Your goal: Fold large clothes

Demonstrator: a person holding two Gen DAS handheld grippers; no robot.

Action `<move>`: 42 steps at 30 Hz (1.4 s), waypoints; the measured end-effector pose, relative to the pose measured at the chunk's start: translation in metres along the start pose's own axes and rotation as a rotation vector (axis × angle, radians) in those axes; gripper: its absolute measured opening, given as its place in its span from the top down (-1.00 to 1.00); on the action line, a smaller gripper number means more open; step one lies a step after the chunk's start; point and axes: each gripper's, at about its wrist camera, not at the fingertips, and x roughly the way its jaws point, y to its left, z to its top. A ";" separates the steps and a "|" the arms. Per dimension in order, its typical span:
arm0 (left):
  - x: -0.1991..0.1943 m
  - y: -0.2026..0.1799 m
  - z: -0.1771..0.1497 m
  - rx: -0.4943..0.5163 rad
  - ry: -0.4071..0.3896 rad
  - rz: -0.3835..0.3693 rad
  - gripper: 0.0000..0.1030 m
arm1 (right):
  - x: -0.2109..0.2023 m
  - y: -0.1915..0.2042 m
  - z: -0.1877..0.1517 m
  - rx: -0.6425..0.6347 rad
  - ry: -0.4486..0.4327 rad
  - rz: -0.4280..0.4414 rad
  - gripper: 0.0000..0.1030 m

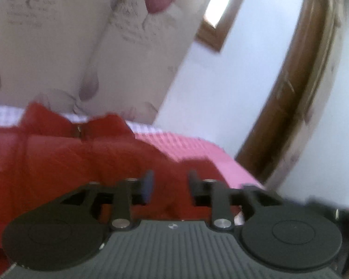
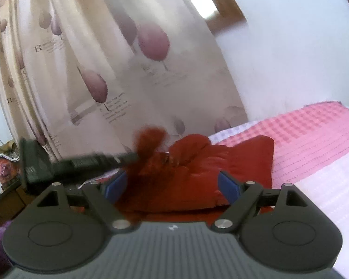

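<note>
A red garment (image 1: 58,162) lies crumpled on the bed, its collar end bunched toward the curtain. In the left wrist view my left gripper (image 1: 171,186) hovers over it, fingers (image 1: 149,186) apart with only a gap between them, no cloth pinched. From the right wrist view the same red garment (image 2: 221,162) is a folded heap, and my right gripper (image 2: 172,186) stands wide open just before it, pads (image 2: 228,186) clear of the fabric. The left gripper (image 2: 81,162) shows there as a blurred dark bar at the left; a smeared red flap (image 2: 151,139) rises at its tip.
The bed cover (image 2: 314,139) is pink and white waffle check, and runs off to the right. Behind the bed hangs a cream curtain (image 2: 104,69) with purple tree prints. A white wall and a wooden door frame (image 1: 290,93) stand at the right. Clutter (image 2: 7,162) sits at the far left.
</note>
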 end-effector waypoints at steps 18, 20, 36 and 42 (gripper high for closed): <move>-0.096 0.088 -0.002 -0.094 -0.109 0.335 -0.75 | 0.199 0.014 0.034 -0.058 0.310 -0.010 0.12; -0.098 0.100 -0.004 -0.100 -0.095 0.372 -0.76 | 0.219 0.016 0.021 -0.083 0.392 -0.023 0.58; -0.091 0.090 0.016 -0.023 -0.154 0.346 -0.65 | 0.142 0.042 0.043 -0.224 0.170 -0.054 0.80; -0.047 0.102 0.012 0.067 -0.036 0.377 -0.36 | 0.209 0.073 0.025 -0.426 0.327 -0.055 0.83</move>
